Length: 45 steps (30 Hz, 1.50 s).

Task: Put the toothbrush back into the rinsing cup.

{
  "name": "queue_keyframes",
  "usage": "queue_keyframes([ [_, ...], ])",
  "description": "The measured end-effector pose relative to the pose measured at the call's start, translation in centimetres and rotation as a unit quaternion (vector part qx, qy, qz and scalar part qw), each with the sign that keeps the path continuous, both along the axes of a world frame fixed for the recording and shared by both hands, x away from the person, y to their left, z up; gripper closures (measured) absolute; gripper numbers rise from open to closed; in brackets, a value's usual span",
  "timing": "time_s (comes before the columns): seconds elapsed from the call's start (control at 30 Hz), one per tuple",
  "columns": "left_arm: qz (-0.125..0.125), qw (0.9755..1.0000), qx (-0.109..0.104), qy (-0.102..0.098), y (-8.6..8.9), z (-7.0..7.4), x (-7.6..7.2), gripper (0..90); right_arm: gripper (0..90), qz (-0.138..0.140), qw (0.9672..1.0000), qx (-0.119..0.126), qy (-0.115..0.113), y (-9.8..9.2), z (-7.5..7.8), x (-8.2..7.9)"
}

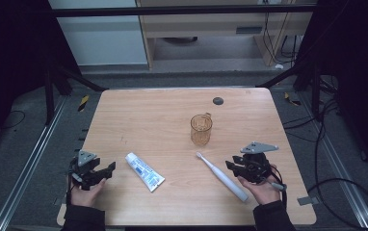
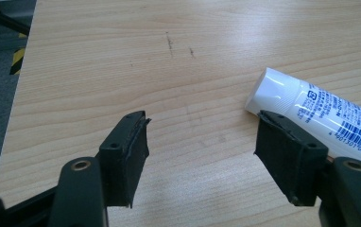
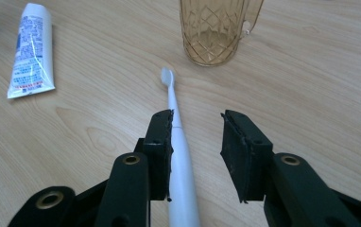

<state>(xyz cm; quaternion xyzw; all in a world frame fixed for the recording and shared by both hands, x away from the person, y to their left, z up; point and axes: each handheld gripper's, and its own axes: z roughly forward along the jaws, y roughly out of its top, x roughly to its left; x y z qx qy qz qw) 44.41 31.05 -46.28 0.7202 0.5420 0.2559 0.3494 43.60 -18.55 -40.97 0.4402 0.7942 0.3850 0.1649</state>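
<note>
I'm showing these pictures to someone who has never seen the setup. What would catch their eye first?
Probably the amber glass mug standing upright near the middle of the wooden table. Next, the white toothbrush lying flat in front of it, just beside the open right gripper, and the white toothpaste tube lying near the open left gripper.

My high view looks forward and down from above my side of the light wooden table (image 1: 172, 110). My two gripper views sit low and close, looking along the tabletop. All three share the white toothpaste tube (image 1: 145, 171); my right gripper view also shares the white toothbrush (image 3: 178, 156) and amber plastic cup (image 3: 214, 30).
</note>
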Motion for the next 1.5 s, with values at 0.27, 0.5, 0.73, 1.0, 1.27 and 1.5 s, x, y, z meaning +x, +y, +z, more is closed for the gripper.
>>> queue_keyframes([
  [0.27,-0.003,1.0,-0.002,0.0,0.1,0.0,0.1,33.2,59.1,0.013,0.9994,-0.021,0.024,1.2,0.2,1.0],
  [0.5,-0.006,1.0,-0.004,0.001,0.1,-0.1,0.2,33.3,59.0,0.024,0.9981,-0.041,0.039,2.0,-0.4,1.6],
  [0.73,-0.009,0.9999,-0.003,0.002,0.0,-0.1,0.2,33.4,58.8,0.028,0.9953,-0.063,0.067,2.7,-1.9,2.1],
  [1.0,-0.01,0.9999,-0.002,-0.001,0.1,0.0,0.2,33.8,58.7,0.035,0.9909,-0.093,0.091,3.2,-3.4,2.5],
  [1.27,-0.012,0.9999,-0.002,0.0,-0.1,0.0,0.3,34.2,57.5,0.039,0.9886,-0.1,0.106,3.3,-3.6,2.9],
  [1.5,-0.013,0.9999,-0.001,0.001,-0.1,-0.1,0.4,34.3,56.3,0.049,0.9867,-0.107,0.112,3.7,-3.7,3.3],
])
